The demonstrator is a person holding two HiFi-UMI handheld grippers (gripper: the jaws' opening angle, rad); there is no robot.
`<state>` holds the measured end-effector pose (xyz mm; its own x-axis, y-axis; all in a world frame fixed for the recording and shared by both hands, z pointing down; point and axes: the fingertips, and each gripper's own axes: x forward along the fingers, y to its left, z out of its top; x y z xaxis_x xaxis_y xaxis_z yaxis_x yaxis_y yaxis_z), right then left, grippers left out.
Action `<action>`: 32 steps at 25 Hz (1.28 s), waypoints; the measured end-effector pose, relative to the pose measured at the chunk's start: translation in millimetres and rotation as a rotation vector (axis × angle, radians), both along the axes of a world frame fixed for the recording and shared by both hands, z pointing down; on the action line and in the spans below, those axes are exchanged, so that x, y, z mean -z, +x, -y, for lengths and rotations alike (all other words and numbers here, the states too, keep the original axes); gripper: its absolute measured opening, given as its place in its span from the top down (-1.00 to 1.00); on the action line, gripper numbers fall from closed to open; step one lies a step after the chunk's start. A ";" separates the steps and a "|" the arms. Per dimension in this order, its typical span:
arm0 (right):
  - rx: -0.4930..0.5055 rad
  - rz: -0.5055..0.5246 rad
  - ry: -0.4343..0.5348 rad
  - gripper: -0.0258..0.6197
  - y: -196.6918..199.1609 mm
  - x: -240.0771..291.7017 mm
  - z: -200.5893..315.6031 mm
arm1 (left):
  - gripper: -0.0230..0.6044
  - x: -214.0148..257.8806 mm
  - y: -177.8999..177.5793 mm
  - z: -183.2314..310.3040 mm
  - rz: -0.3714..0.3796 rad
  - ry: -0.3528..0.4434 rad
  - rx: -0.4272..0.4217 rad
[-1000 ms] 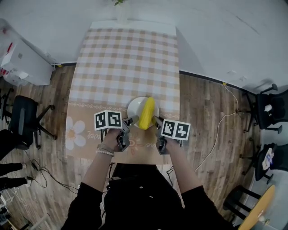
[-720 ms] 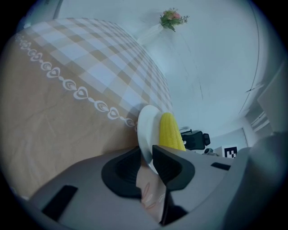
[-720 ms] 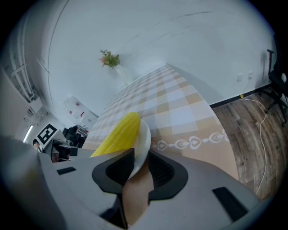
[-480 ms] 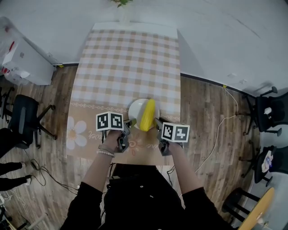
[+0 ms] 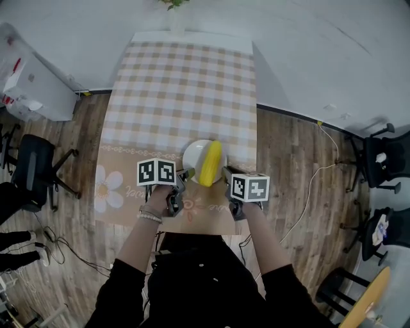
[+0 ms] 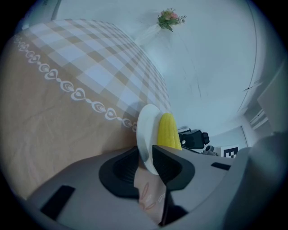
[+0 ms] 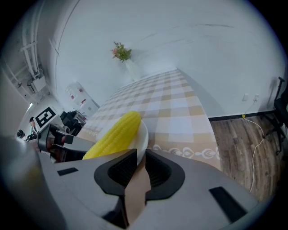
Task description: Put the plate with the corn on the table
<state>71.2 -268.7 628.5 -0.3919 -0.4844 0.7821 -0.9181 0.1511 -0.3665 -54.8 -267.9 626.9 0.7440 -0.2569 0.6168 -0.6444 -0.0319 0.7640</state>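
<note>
Table (image 5: 179, 83): checked cloth, plate at its near end.
Plate (image 5: 192, 155): white, between both grippers, corn (image 5: 211, 163) lying on it.
Left gripper (image 5: 182, 174): jaws have just been closing, now pinching the plate's left rim.
Right gripper (image 5: 225, 172): jaws clamped on the right rim.
Vase (image 5: 174, 13): flowers, table's far edge.

White wall (image 5: 320, 51) behind and to right of table (image 5: 179, 83). Table long, under beige-and-white checked cloth, far end against wall. Vase with greenery (image 5: 174, 14) at that far end. Floor (image 5: 301, 211) brown wood planks. White cabinet (image 5: 32, 90) upper left, by wall. 1 black office chair (image 5: 35, 170) left of table. More black chairs (image 5: 378, 160) at right edge. Cable (image 5: 314, 186) trails across floor at right. Round wooden tabletop (image 5: 368, 301) in lower right corner. Light soft, even.
</note>
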 end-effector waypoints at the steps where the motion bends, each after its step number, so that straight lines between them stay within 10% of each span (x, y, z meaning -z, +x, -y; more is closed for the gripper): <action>1: -0.001 -0.002 0.001 0.65 -0.5 0.2 1.4 | 0.62 1.7 1.3 1.3 -0.009 0.002 -0.002; 16: -0.021 -0.005 0.052 0.75 -0.3 7.9 5.9 | 0.37 14.3 -35.4 7.9 0.002 0.068 0.102; 23: -0.071 0.000 0.156 0.77 10.0 32.2 5.2 | 0.82 55.8 -45.2 17.5 0.037 0.319 0.113; 32: -0.059 0.059 0.278 0.77 1.3 93.9 -7.1 | 0.86 123.2 -39.1 5.4 0.184 0.679 -0.035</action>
